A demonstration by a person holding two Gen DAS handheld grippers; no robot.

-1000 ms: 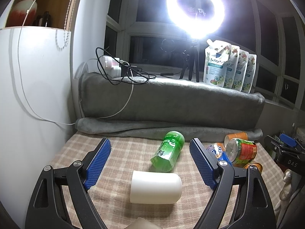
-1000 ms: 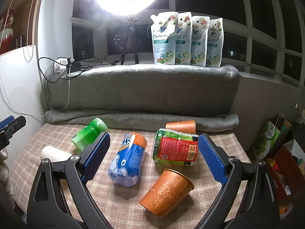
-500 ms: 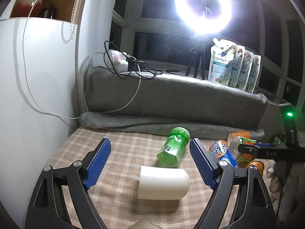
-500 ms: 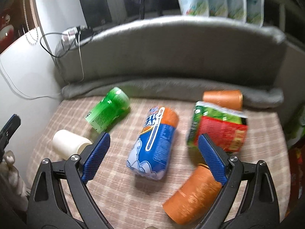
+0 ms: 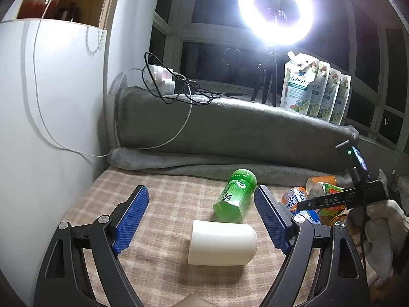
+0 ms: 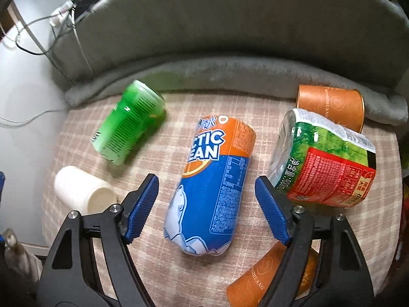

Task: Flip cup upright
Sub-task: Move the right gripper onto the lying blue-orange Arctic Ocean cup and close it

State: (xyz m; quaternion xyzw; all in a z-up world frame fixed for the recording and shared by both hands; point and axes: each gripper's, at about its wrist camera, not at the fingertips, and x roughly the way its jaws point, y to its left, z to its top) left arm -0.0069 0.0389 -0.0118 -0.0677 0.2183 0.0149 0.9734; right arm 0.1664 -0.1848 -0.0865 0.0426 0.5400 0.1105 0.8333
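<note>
A white cup (image 5: 222, 242) lies on its side on the checked cloth, between and just beyond my left gripper's fingertips; it also shows in the right wrist view (image 6: 81, 189). My left gripper (image 5: 202, 217) is open and empty. My right gripper (image 6: 206, 206) is open and empty, tilted down over a blue and orange cup (image 6: 212, 184) lying on its side between its blue pads. A green cup (image 6: 130, 122) lies on its side at the left. An orange paper cup (image 6: 258, 278) lies under the right finger; another orange cup (image 6: 331, 106) lies at the back right.
A red and green labelled clear cup (image 6: 324, 158) lies on its side at the right. A grey blanket roll (image 6: 230, 71) borders the back of the cloth. A white wall (image 5: 51, 128) stands at the left. A ring light (image 5: 276, 10) and refill pouches (image 5: 314, 87) stand on the sill.
My right gripper has moved forward and tilted down over the blue and orange cup. My left gripper has shifted slightly left; the right gripper's body has entered its view at the right.
</note>
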